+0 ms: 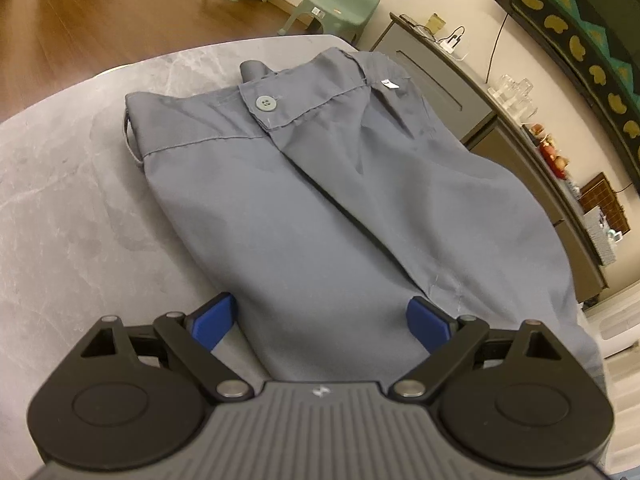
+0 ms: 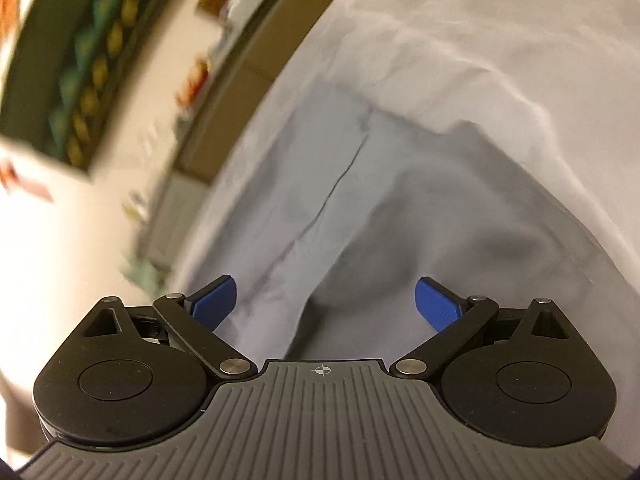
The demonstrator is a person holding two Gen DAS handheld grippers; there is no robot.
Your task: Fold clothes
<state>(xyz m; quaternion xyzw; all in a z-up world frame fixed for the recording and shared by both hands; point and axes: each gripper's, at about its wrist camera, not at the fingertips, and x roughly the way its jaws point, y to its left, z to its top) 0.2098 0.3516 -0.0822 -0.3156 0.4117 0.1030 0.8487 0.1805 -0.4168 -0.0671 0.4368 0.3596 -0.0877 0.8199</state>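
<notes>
A pair of grey-blue trousers [image 1: 320,208] lies on the grey marble table [image 1: 68,200], waistband at the far end with a grey button [image 1: 265,103] and a small white tag [image 1: 390,85]. My left gripper [image 1: 322,320] is open, its blue fingertips [image 1: 214,318] spread over the near part of the cloth. In the blurred right wrist view the same cloth [image 2: 360,208] lies pale blue-grey with a crease running through it. My right gripper [image 2: 326,302] is open just above it, holding nothing.
Two green child chairs [image 1: 340,8] stand on the wooden floor beyond the table. A long low cabinet [image 1: 500,120] with glasses and clutter runs along the right wall under a dark framed picture [image 1: 580,40]. The table's edge curves at left.
</notes>
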